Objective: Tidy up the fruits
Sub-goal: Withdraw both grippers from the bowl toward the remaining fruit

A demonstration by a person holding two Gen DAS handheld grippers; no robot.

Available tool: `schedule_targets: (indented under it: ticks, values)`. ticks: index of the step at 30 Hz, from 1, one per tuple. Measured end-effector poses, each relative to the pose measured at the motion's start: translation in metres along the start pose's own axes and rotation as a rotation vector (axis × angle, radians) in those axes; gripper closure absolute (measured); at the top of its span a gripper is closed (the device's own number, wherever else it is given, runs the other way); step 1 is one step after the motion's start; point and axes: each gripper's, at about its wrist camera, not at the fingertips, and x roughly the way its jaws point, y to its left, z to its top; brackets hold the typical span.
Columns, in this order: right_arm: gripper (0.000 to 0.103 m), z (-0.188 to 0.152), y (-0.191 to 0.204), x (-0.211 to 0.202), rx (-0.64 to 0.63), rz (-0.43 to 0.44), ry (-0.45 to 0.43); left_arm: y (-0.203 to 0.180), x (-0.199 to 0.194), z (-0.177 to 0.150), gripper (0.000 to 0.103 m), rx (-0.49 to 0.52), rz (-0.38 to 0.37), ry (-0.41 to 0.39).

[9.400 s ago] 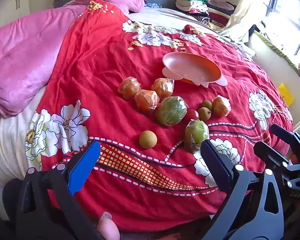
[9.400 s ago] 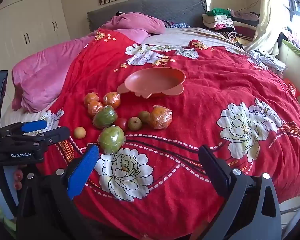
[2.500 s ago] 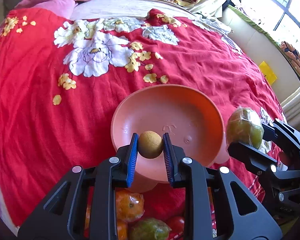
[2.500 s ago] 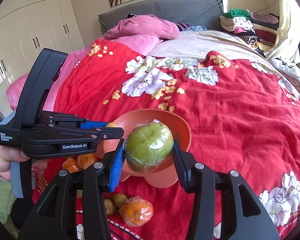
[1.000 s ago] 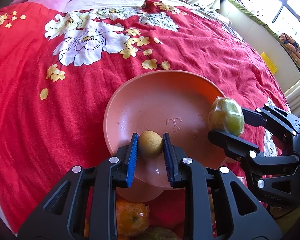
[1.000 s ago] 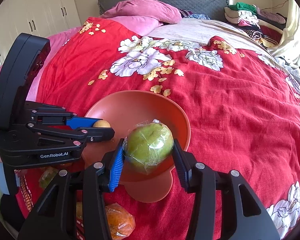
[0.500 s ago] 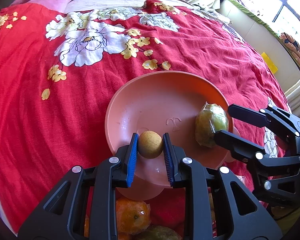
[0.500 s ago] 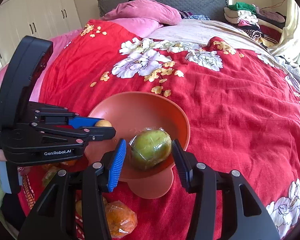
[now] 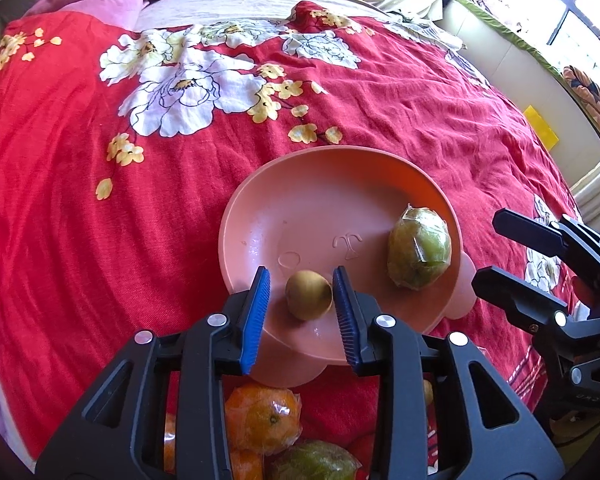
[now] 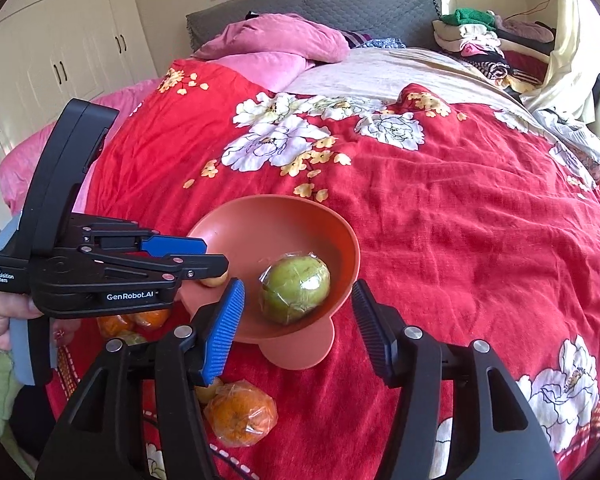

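A salmon-pink bowl (image 9: 260, 184) stands on the red flowered bedspread. In it lie a small yellow-brown round fruit (image 9: 309, 295) and a plastic-wrapped green fruit (image 9: 418, 254). My left gripper (image 9: 300, 312) hangs over the bowl's near rim with its jaws opening. The small fruit rests between them, with a gap at the left blue pad. My right gripper (image 10: 297, 300) is open and opening wider, drawn back from the green fruit (image 10: 294, 288), which lies free in the bowl (image 10: 276, 208). In the right wrist view the left gripper (image 10: 216, 258) hides most of the small fruit (image 10: 216, 280).
Wrapped oranges (image 9: 262, 420) and another green fruit (image 9: 314, 464) lie on the spread just in front of the bowl, one orange (image 10: 242, 416) under my right gripper. Pink pillows (image 10: 284, 36) and a clothes pile (image 10: 480, 40) sit at the bed's far end.
The right gripper let go of the green fruit, which now lies in the bowl, and pulled back a little. The left jaws parted from the small fruit.
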Motion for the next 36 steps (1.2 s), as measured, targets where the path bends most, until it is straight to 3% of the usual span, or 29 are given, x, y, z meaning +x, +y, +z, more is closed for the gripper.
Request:
schedule_targets:
  ticks: [13,36]
  values:
    - [0.037,0.002,0.005,-0.024,0.011,-0.003,-0.045,0.002,-0.044,-0.003,0.046,-0.024,0.026,-0.082]
    - [0.016,0.001,0.014,-0.056,0.003,-0.011,-0.105,0.017,-0.105,-0.025,0.012,-0.103,0.057,-0.195]
